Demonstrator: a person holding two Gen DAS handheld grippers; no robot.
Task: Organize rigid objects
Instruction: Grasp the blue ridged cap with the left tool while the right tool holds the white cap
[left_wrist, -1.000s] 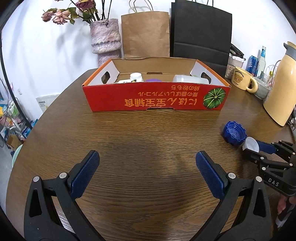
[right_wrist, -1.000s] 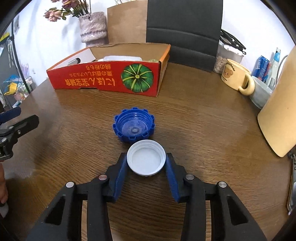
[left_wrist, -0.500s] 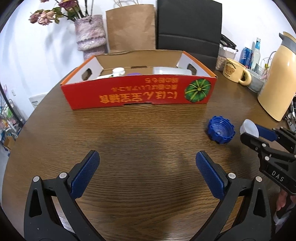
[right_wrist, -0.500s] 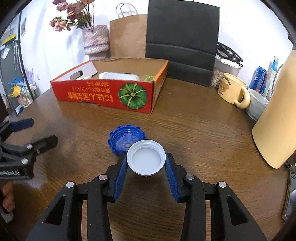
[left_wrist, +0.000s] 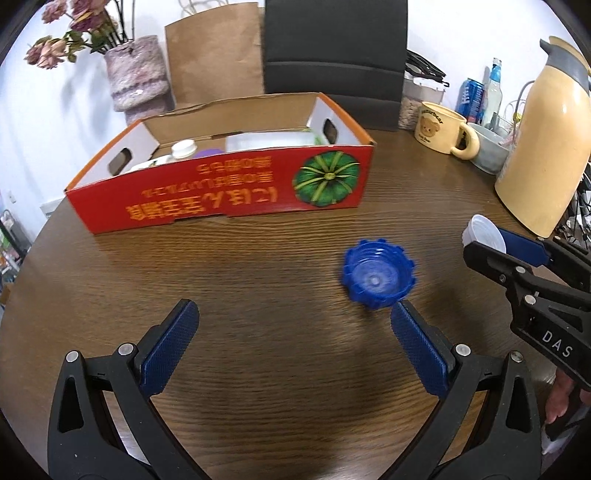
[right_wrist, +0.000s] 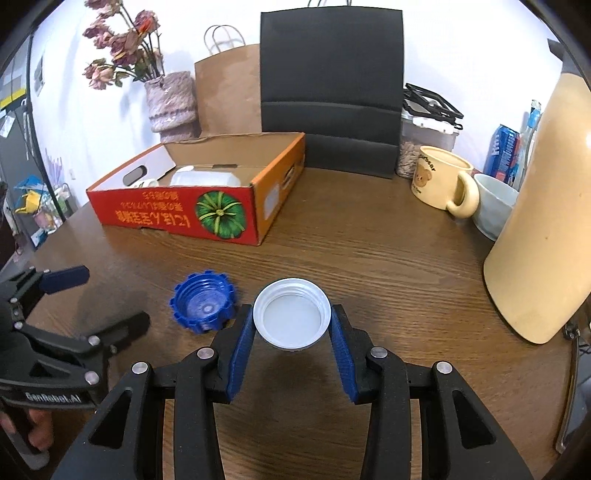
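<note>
Right tongs (right_wrist: 291, 332) clamped on white cap (right_wrist: 291, 314), held above table (right_wrist: 388, 266). Left tongs (left_wrist: 291, 339) spread apart, empty; blue cap (left_wrist: 376, 273) lies on table just ahead-right of them, nearer left hand. Box (left_wrist: 221, 199) sits beyond.

Background: vase (right_wrist: 171, 101) of dried flowers, brown paper bag (right_wrist: 229, 88), black chair (right_wrist: 330, 85) behind wooden table (right_wrist: 388, 258). Right side: bear mug (right_wrist: 441, 181), bowl (right_wrist: 493, 205), cream thermos jug (left_wrist: 546, 147), blue can (right_wrist: 500, 149).

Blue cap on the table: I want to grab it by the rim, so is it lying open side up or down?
Open side up. The blue cap shows its hollow interior with inner thread rings and rests on the table.
</note>
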